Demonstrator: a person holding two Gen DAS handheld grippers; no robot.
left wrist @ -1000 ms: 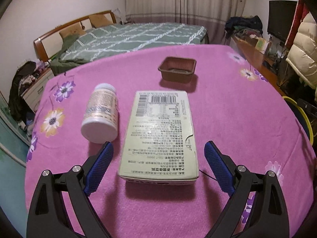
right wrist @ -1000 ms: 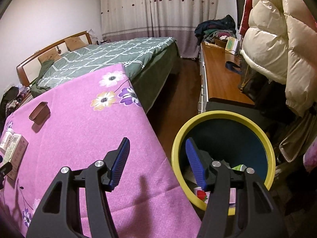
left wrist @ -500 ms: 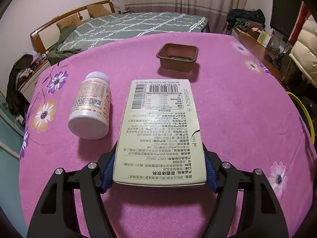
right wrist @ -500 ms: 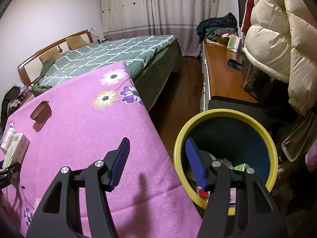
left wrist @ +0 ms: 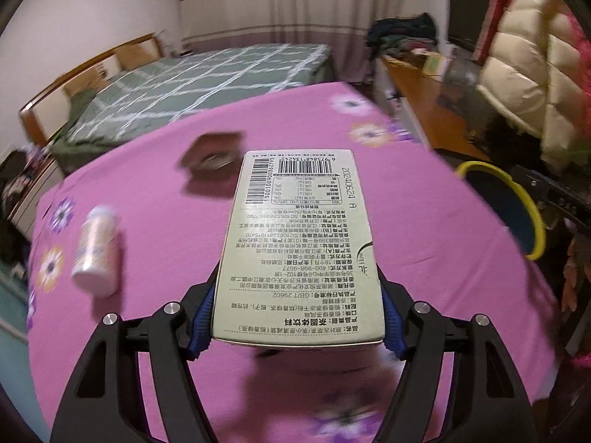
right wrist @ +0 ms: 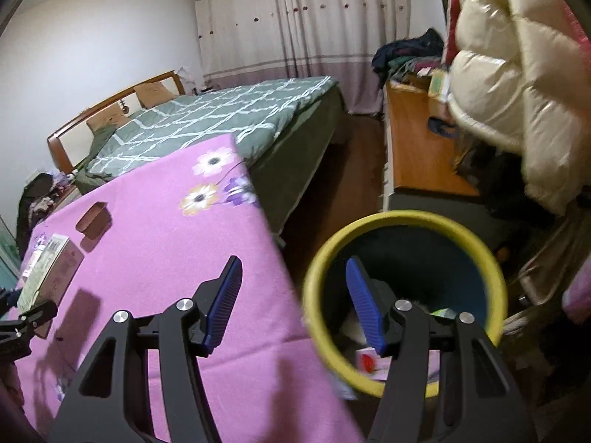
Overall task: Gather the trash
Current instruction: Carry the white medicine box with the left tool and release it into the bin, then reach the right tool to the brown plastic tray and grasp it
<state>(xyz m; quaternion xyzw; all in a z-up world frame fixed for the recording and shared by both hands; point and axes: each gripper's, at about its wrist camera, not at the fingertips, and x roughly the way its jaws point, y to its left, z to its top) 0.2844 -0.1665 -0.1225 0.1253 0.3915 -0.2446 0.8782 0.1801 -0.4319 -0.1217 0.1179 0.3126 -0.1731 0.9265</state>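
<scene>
A: What is seen on the largest scale?

B: A counter (left wrist: 155,170) draped in pink flowered cloth is shown. A yellow-rimmed bin (right wrist: 402,217) is placed just beside its edge, its contents largely hidden behind the right tongs (right wrist: 293,301), which are held spread with nothing between them.

A: And the carton?

B: The pale green carton (left wrist: 299,254) is pinched by its long sides in the left tongs (left wrist: 297,323) and is lifted clear of the cloth; its underside is hidden.

A: Anything smaller?

B: A white bottle (left wrist: 96,254) is laid on its side and a brown tray (left wrist: 212,157) is set farther back; both are blurred.
</scene>
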